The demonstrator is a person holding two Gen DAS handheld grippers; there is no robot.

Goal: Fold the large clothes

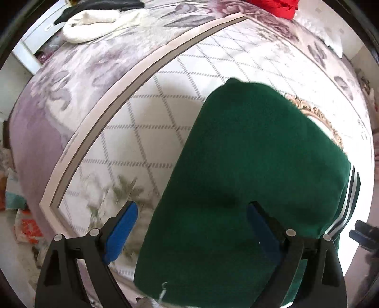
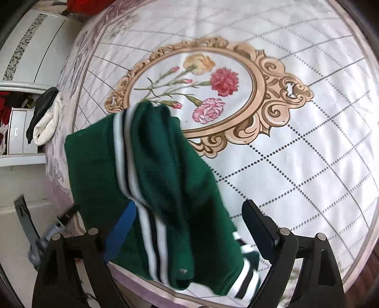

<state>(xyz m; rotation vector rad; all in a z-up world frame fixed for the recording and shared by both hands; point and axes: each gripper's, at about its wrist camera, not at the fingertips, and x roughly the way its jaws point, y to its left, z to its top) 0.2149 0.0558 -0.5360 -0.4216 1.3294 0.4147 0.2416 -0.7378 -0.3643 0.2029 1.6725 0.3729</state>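
both grippers point steeply down over a bed. left gripper [image 1: 191, 227] has its jaws apart, one blue pad beside the green garment [image 1: 248, 189], the other above the cloth, neither pressing on it. right gripper [image 2: 189, 227] likewise stands wide apart, the garment's striped edge lying between its fingers with nothing clamped.

the bed [image 2: 308, 165] wears a white quilted cover with dotted diamond lines, a gold scroll frame [image 2: 260, 94] printed around carnations, and a mauve floral border. a pale cabinet [image 2: 30, 54] stands past the bed's far-left side; a cream cloth [image 1: 94, 26] with something black lies on the border near it, and a red cloth [image 1: 272, 7] sits at the far edge.

the garment lies folded at the bed's near edge, its long axis running from that edge up toward the frame, its white-and-black stripes [image 2: 128, 161] following the same line.
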